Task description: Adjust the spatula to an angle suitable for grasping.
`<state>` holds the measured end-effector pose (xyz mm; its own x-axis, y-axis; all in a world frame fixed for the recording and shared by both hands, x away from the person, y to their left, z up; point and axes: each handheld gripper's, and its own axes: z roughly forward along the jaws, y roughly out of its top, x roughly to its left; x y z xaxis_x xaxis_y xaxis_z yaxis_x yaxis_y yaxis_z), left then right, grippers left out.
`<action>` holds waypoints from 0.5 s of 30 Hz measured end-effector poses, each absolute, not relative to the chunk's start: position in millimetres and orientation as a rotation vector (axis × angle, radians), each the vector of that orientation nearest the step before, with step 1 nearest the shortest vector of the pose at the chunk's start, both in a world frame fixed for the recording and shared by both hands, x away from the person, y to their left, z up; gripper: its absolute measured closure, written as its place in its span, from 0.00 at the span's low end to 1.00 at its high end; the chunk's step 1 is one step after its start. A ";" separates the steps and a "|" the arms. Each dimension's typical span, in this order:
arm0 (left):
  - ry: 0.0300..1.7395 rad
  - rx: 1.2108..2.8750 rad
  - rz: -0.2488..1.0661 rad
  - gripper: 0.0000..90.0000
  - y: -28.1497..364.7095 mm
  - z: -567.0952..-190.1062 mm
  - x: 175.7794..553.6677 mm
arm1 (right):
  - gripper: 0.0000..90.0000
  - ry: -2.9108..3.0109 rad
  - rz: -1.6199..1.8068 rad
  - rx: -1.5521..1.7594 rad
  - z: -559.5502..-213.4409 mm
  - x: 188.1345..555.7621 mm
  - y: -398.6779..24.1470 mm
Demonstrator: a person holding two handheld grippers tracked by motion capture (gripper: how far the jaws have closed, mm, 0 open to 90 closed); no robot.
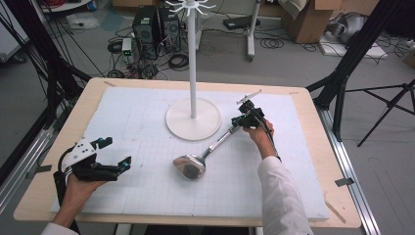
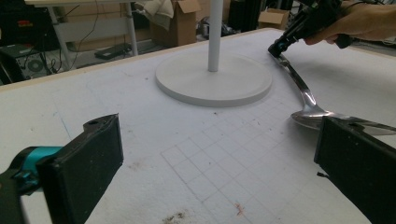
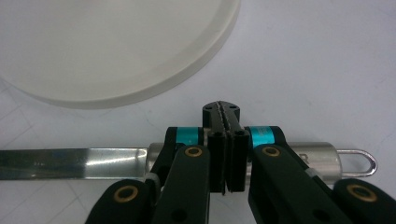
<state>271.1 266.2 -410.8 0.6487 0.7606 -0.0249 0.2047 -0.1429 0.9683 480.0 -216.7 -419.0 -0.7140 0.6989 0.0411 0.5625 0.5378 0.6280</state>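
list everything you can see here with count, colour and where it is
ladle: 1, shiny steel, lying on the mat right of centre, bowl toward the person, handle toward the stand's base
stand: 1, white, upright pole with hooks on a round base, at the mat's far middle
mat: 1, white with a faint grid, covering the table
table: 1, light wood, under the mat
boxes: cardboard, brown, on the floor beyond the table
computer tower: 1, black, on the floor, far left
left gripper: 1, black and white, jaws open, near left of the mat
right gripper: 1, black, jaws shut on the ladle's handle end
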 end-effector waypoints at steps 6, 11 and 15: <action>0.794 1.688 0.587 0.02 265.7 -410.5 270.5 | 1.00 2.564 0.928 1.060 -420.1 480.7 -216.2; 0.794 1.692 0.587 0.02 265.4 -410.8 271.0 | 1.00 2.585 0.875 1.053 -418.1 477.7 -217.8; 0.787 1.694 0.592 0.02 264.7 -410.0 270.7 | 1.00 2.624 0.803 1.046 -416.6 472.5 -220.5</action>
<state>270.7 264.7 -410.0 0.6515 0.7586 -0.0118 0.1993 -0.1561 0.9674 472.5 -220.5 -416.6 -0.7278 0.6857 0.0105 0.5742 0.6010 0.5559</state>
